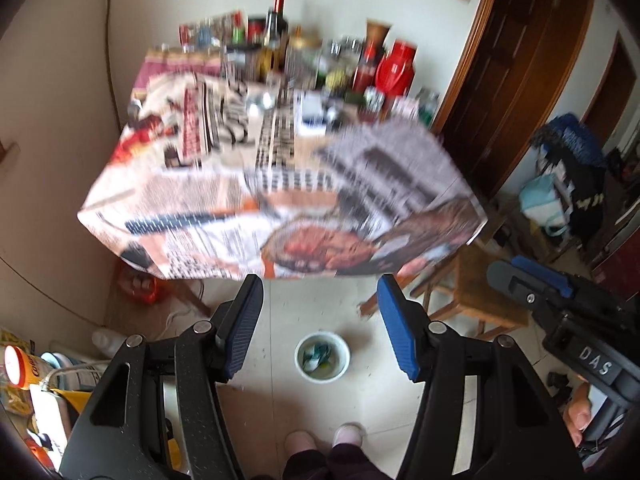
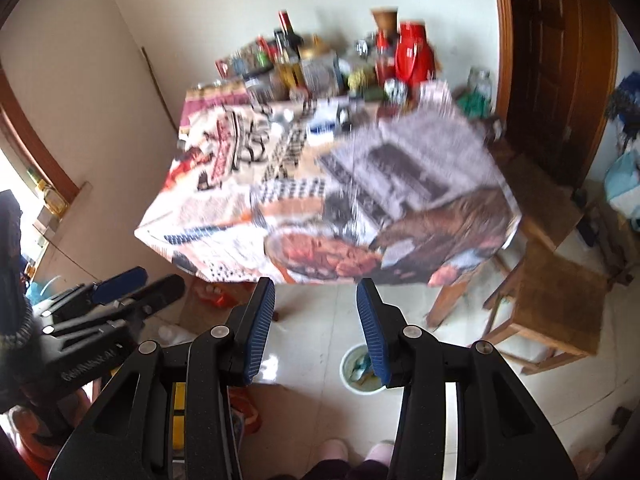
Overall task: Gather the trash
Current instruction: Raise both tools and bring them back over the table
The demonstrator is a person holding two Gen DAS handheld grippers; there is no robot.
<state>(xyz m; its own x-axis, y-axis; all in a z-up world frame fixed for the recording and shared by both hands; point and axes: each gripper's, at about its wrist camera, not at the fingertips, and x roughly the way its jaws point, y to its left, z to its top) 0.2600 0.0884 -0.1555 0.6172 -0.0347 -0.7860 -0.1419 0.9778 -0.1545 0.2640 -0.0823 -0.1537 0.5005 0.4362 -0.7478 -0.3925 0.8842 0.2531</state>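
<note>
A small white bin (image 1: 322,357) with scraps inside stands on the tiled floor below the table; in the right wrist view the bin (image 2: 354,376) is partly hidden by a finger. My left gripper (image 1: 320,284) is open and empty, held high above the floor in front of the table. My right gripper (image 2: 316,286) is open and empty too, beside the left one. The right gripper also shows in the left wrist view (image 1: 532,280), and the left gripper in the right wrist view (image 2: 132,284). The views are blurred.
A table (image 1: 280,184) covered with newspaper (image 2: 320,200) carries many bottles and jars at its far end, among them a red thermos (image 2: 414,54). Wooden stools (image 2: 556,304) stand to the right. A dark door (image 1: 520,60) is at the right. My slippered feet (image 1: 324,438) show below.
</note>
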